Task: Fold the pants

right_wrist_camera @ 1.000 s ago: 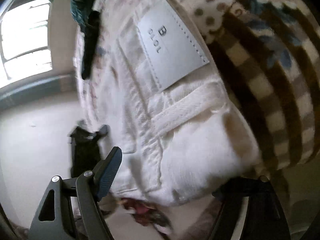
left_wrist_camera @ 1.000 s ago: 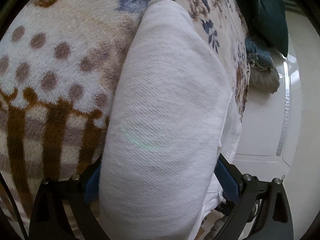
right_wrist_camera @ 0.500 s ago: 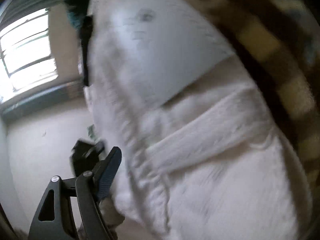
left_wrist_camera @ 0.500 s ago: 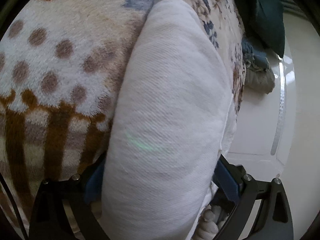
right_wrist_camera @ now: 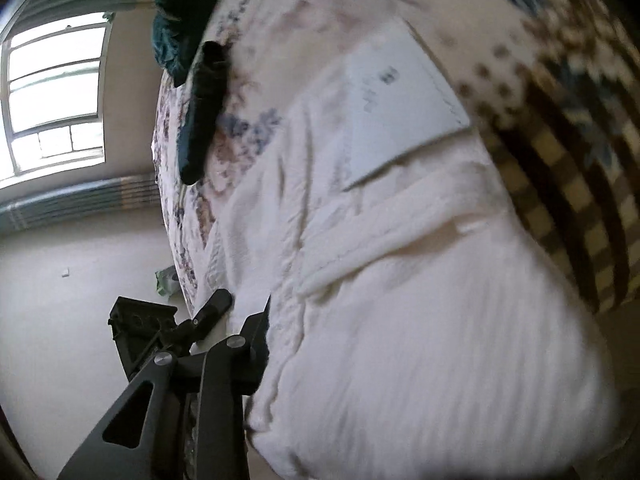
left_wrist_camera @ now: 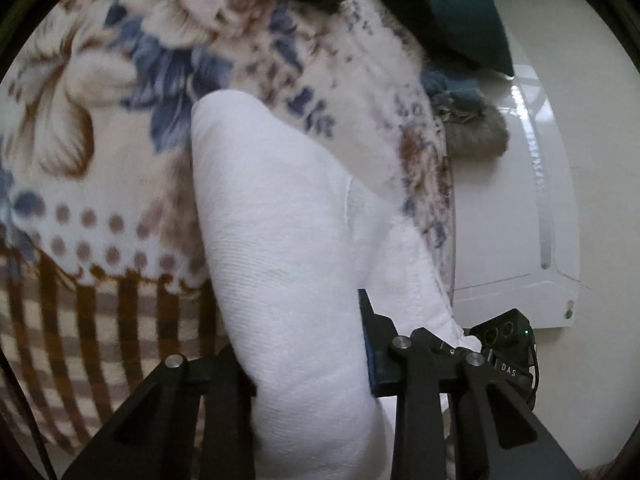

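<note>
While your left claw [left_wrist_camera: 308, 364] pinches the white pants [left_wrist_camera: 280, 240] at 6 o'clock to carry the fold, the blanket [left_wrist_camera: 100, 160] cushions them. Your right claw [right_wrist_camera: 360, 360] probably grips the waistband; its far finger is hidden.

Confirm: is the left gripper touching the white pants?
Touching. In the left wrist view, the left gripper is closed on a thick fold of the white pants, cloth pressed against both fingers, above the floral blanket.

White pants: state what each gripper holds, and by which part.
The left gripper clamps a folded leg of the white pants. The right gripper holds the waistband end, though its far finger is hidden.
</note>
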Available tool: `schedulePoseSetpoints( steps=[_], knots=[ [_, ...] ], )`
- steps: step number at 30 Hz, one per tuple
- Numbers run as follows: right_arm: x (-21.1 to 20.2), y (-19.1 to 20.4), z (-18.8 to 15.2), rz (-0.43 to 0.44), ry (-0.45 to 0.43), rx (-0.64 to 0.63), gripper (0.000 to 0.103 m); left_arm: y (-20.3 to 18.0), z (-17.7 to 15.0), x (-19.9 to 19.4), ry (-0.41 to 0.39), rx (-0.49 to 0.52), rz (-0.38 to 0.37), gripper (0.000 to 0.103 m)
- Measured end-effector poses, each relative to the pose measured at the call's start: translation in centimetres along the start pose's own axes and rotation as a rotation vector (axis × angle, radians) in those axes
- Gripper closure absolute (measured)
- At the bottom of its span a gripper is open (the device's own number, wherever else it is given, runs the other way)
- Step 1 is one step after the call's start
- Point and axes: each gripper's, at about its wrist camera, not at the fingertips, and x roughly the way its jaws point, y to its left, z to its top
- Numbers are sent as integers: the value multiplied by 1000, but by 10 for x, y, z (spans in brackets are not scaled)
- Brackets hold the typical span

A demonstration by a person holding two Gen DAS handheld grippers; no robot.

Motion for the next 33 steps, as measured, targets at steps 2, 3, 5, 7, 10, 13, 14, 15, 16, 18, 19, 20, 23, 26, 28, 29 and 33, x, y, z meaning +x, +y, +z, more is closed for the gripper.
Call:
schedulePoseSetpoints(
  steps=[2, 3, 5, 7, 10, 13, 14, 15, 16, 18, 19, 20, 23, 26, 28, 29, 33],
  knots=[
    [-10, 23, -3, -9, -5, -18, 67, -6, 6, -14, -4, 13, -7, 77],
    [-16, 34, -4, -14, -9, -30, 68, -11, 10, -22, -7, 20, -15, 77],
    [-18, 60, -4, -6, -16, -41, 68, -18, 21, -41, -22, 25, -24, 77],
    [-16, 82, 0, 1, -25, -58, 68, -26, 31, -54, -44, 28, -33, 77],
    [-11, 123, 11, 27, -41, -95, 68, -34, 56, -78, -93, 24, -42, 77],
    [-1, 160, 31, 51, -55, -138, 68, -39, 87, -95, -140, 22, -39, 77],
    [4, 172, 39, 60, -59, -149, 68, -42, 103, -102, -159, 22, -38, 77],
    [11, 189, 52, 66, -68, -168, 68, -43, 114, -106, -171, 25, -36, 77],
    [10, 197, 56, 68, -72, -179, 68, -45, 126, -109, -183, 26, -34, 77],
    [25, 227, 81, 75, -86, -219, 68, -45, 160, -115, -206, 23, -41, 77],
    [33, 241, 95, 84, -93, -234, 68, -44, 174, -116, -214, 22, -43, 77],
    [39, 248, 104, 91, -96, -241, 68, -43, 190, -118, -221, 24, -45, 77],
    [68, 281, 148, 113, -106, -291, 68, -42, 240, -120, -252, 52, -31, 77],
    [98, 305, 186, 134, -112, -313, 68, -37, 289, -116, -282, 66, -24, 77],
    [121, 315, 211, 149, -115, -325, 68, -24, 322, -115, -295, 67, -21, 77],
    [138, 322, 229, 156, -113, -330, 68, -18, 345, -111, -300, 69, -10, 77],
    [198, 330, 278, 168, -97, -313, 68, 2, 395, -102, -305, 88, 35, 77]
  ],
)
